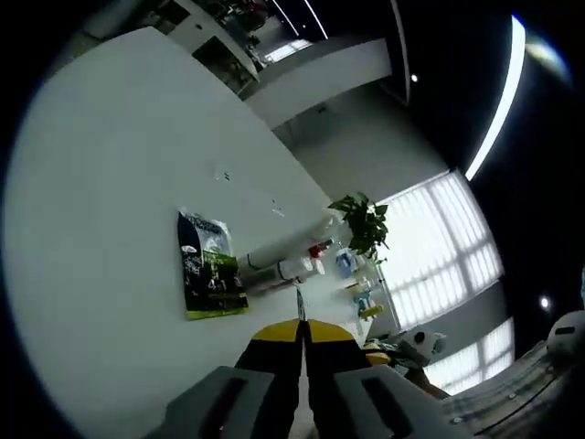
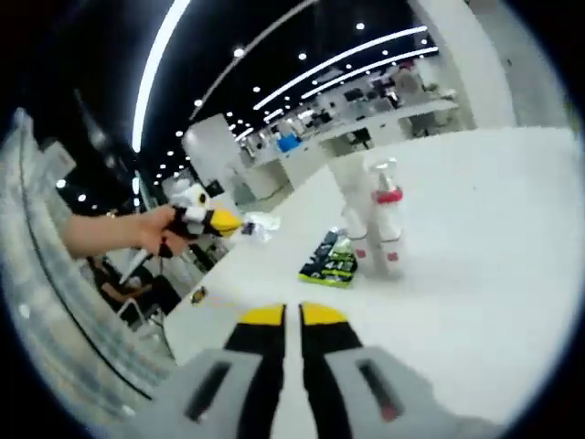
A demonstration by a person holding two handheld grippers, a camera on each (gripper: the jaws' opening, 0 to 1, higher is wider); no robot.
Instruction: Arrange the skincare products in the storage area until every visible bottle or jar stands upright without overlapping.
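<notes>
Flat pouch (image 2: 330, 262) lying on the table (image 2: 475, 274), just left of two upright bottles (image 2: 377, 224) standing close together, one behind the other. Left gripper (image 2: 219, 222) held off the table's near-left edge, well apart from the pouch. Further counters (image 2: 366, 119) far behind.

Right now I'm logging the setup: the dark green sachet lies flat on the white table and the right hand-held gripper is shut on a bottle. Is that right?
Not quite. The dark green sachet does lie flat on the white table, but the right hand-held gripper holds nothing: in the right gripper view its jaws are closed on air, well short of the bottles.
</notes>
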